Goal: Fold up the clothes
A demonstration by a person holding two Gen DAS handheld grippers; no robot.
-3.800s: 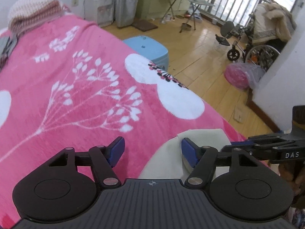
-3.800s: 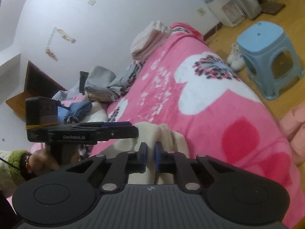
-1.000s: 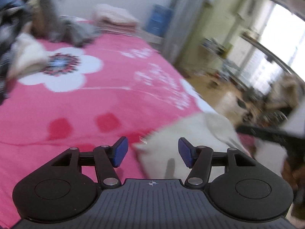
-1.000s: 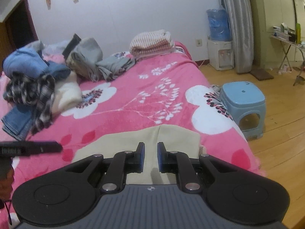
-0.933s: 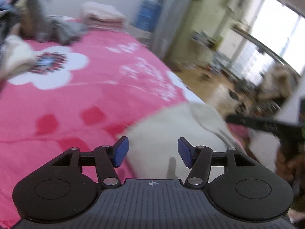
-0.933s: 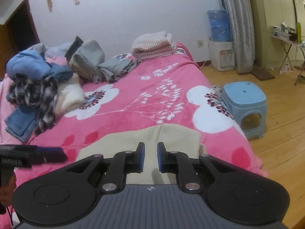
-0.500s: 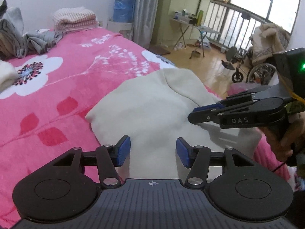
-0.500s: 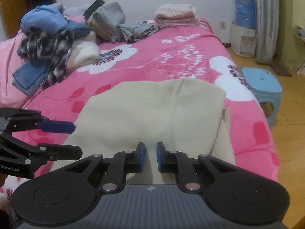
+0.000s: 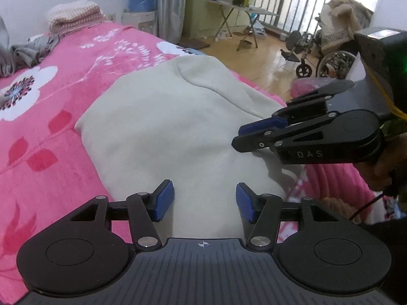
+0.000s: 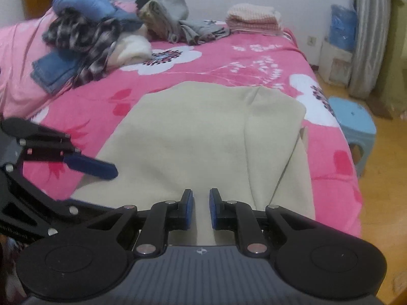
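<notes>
Cream garment (image 10: 203,137): flat on pink bed (image 10: 229,58), near edge at bed's edge.
Left gripper (image 9: 204,199): jaws released, tilted down over the cloth.
Right gripper (image 10: 202,208): jaws nearly closed, near hem between them; grip cannot be told.

A home bedroom: pink floral bed (image 10: 229,58), heaped clothes (image 10: 96,30), wheelchair (image 9: 328,58).

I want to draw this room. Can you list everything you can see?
garment: one, cream, flat on the bed near the grippers
blanket: one, pink with white flowers, covers the bed
clothes pile: one heap, blue, grey, plaid, far end of bed
folded towel: one, pink-white, by the wall
stool: one, light blue, on floor beside bed
water bottle: one, blue, by the curtain
wheelchair: one, near the window
left gripper: jaws apart, over the garment
right gripper: jaws nearly together, cloth showing between them
hand: one, holding the right gripper
</notes>
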